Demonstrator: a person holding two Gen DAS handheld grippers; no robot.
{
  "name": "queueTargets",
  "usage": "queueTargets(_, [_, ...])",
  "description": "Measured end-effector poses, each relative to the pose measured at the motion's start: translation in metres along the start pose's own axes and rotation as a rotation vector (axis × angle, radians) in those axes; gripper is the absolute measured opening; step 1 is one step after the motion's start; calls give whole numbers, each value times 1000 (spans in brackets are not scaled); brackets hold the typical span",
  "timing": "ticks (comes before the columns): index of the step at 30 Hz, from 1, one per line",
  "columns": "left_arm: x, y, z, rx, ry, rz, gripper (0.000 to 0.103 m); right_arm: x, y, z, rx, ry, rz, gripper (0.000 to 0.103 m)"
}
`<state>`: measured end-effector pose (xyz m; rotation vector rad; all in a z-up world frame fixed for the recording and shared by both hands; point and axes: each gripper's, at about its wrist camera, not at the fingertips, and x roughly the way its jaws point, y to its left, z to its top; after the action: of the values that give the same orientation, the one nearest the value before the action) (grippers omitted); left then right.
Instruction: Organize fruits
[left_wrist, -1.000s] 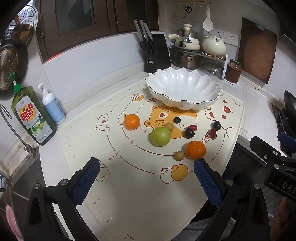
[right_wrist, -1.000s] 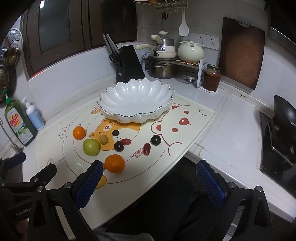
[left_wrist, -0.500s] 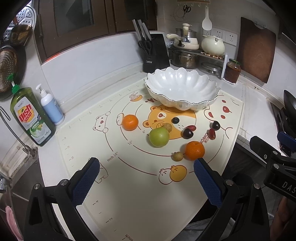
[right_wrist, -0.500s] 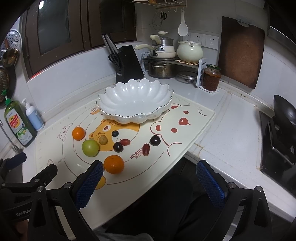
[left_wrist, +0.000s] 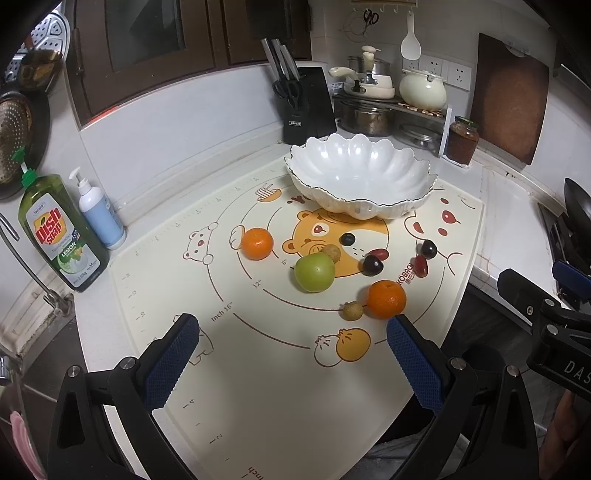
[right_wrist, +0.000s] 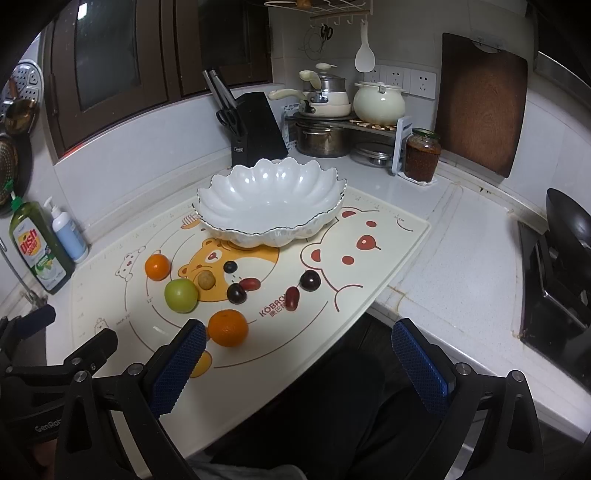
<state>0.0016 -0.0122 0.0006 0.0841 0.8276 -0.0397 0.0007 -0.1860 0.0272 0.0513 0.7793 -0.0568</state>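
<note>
Knife block (left_wrist: 308, 107), dish soap (left_wrist: 59, 236), perhaps sauce jar (left_wrist: 461, 140)

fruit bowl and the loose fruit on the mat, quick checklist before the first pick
1. White bowl empty and upright: ok.
2. Left hand-held gripper open, holding nothing: ok.
3. Right hand-held gripper open, holding nothing: ok.
4. Nearest orange free to grasp: not ok, a small brown fruit sits against it.
5. Green apple clear of neighbours: not ok, another small brown fruit is right behind it.
6. Fruit firmness: cannot tell.

Home kitchen, knife block (right_wrist: 255, 127), stacked pots (right_wrist: 325, 138), dish soap (left_wrist: 59, 232)
</note>
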Motion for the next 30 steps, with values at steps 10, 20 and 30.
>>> queueTargets(10, [-1,-2,-2,2,-2,1,103,0,-1,0,1,-2,1,102])
queueTargets(20, [-1,0,-3,3,4,0,103,-1,0,-1,2,-2,1,102])
queueTargets(30, [0,4,-4,1,11,-1,103,0,0,-1,2,-1,3,102])
